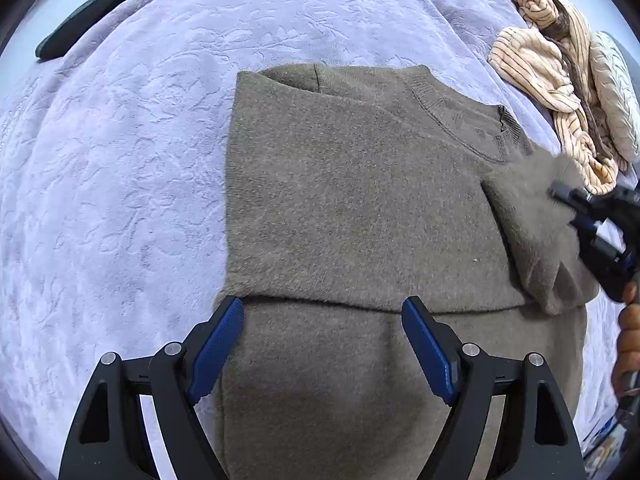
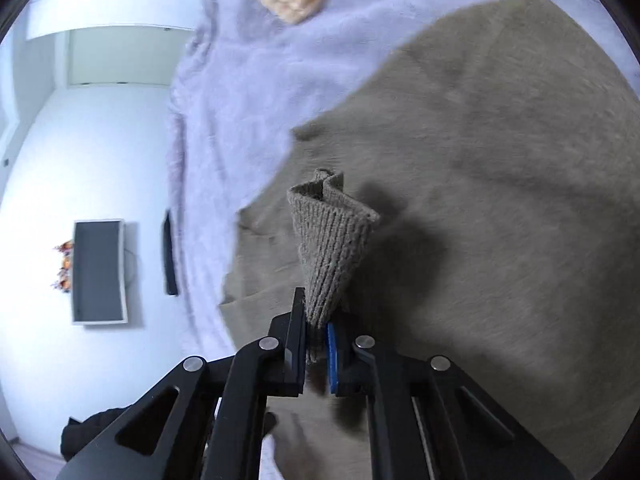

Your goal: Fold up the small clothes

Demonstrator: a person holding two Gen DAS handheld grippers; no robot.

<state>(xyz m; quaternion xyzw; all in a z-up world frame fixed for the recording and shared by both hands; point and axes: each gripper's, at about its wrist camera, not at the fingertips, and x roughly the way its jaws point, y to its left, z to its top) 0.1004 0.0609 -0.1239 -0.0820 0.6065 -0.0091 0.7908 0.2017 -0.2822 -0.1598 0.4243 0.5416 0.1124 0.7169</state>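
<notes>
The right claw [image 2: 316, 332] pinches the grey sweater's ribbed cuff [image 2: 332, 240].

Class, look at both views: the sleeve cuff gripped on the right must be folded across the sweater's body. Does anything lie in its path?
Nothing visible does. The right hand-held gripper is shut on the ribbed grey-brown cuff, and the grey-brown knitted sweater lies bare. The open left hand-held gripper hovers over its lower part.

A lavender embossed blanket [image 1: 120, 160] carries a grey-brown sweater [image 1: 340, 200], striped cream clothes [image 1: 552, 80] and a dark flat object [image 1: 92, 16].
</notes>
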